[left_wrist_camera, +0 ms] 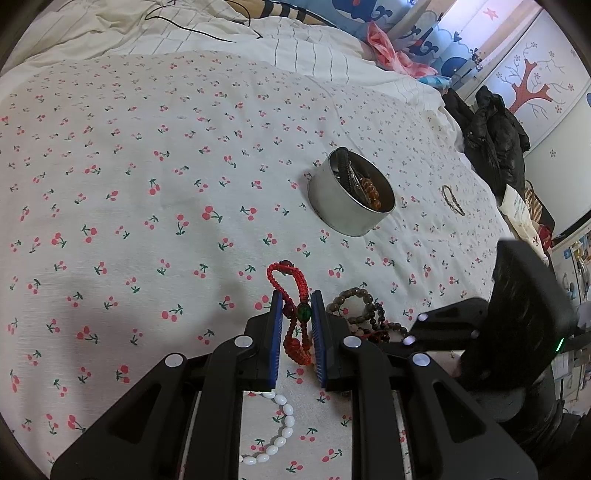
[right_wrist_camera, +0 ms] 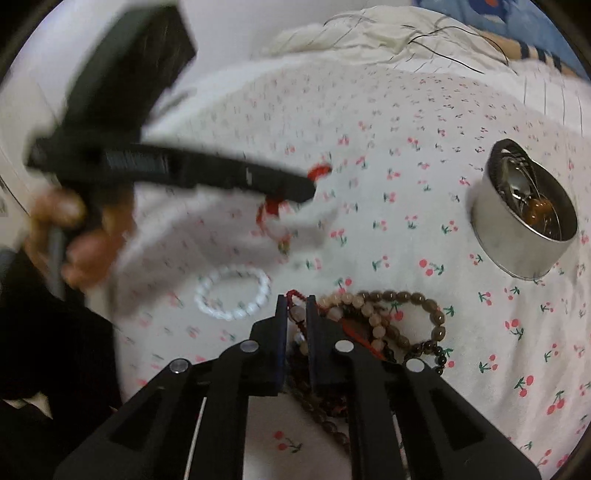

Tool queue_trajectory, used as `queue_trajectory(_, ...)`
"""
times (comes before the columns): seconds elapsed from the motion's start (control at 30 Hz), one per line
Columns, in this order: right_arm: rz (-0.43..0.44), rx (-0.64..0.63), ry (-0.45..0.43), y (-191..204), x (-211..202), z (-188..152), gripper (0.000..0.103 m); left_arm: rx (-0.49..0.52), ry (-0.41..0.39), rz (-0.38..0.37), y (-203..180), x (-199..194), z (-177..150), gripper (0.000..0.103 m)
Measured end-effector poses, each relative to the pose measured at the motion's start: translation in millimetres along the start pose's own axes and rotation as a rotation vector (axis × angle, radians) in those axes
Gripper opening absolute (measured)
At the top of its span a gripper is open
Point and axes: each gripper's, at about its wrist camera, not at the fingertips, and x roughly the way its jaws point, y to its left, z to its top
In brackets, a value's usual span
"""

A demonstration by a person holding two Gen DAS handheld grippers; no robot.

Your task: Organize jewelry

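My left gripper is shut on a red braided bracelet with a green bead, held just above the cherry-print sheet; the right wrist view shows it blurred. My right gripper is shut on a red-corded strand in a pile of brown bead bracelets, which also shows in the left wrist view. A round metal tin holds amber beads and other pieces. A white bead bracelet lies flat.
A thin brown bracelet lies right of the tin. Black jackets hang past the bed's right edge. A rumpled duvet with a black cable lies at the far end of the bed.
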Motion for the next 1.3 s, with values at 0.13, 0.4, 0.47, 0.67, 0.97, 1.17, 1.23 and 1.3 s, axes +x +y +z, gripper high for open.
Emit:
queue_trajectory(0.13, 0.11, 0.11, -0.106, -20.8, -27.1, 7.2, 0.011, -0.001, -0.007, -0.011, -0.2, -1.1, 1.6, 0.014)
queue_trajectory(0.4, 0.252, 0.269, -0.414, -65.2, -101.5, 24.7, 0.011, 0.006, -0.068, -0.092, -22.0, -11.2, 22.3, 0.014)
queue_trajectory(0.47, 0.242, 0.299, -0.48, -77.5, -118.7, 30.1, 0.011, 0.01, -0.087, -0.117, -31.4, -10.6, 32.1, 0.014)
queue_trajectory(0.67, 0.248, 0.434, -0.586, -123.0, -130.2, 43.8, 0.011, -0.011, -0.146, -0.171, -59.8, 7.7, 65.5, 0.014)
queue_trajectory(0.97, 0.204, 0.539, -0.56, -157.0, -108.5, 36.7, 0.011, -0.107, -0.195, -0.176, -69.2, 52.0, 95.7, 0.014)
queue_trajectory(1.17, 0.149, 0.609, -0.504, -174.3, -86.1, 28.8, 0.011, -0.105, -0.162, -0.14, -72.7, 80.9, 103.8, 0.018)
queue_trajectory(1.23, 0.109, 0.621, -0.493, -178.3, -83.1, 26.1, 0.011, -0.089, -0.147, -0.103, -75.5, 89.5, 103.7, 0.027)
queue_trajectory(1.3, 0.087, 0.634, -0.467, -180.2, -80.8, 25.0, 0.026, -0.073, -0.142, -0.052, -78.9, 94.4, 102.8, 0.039)
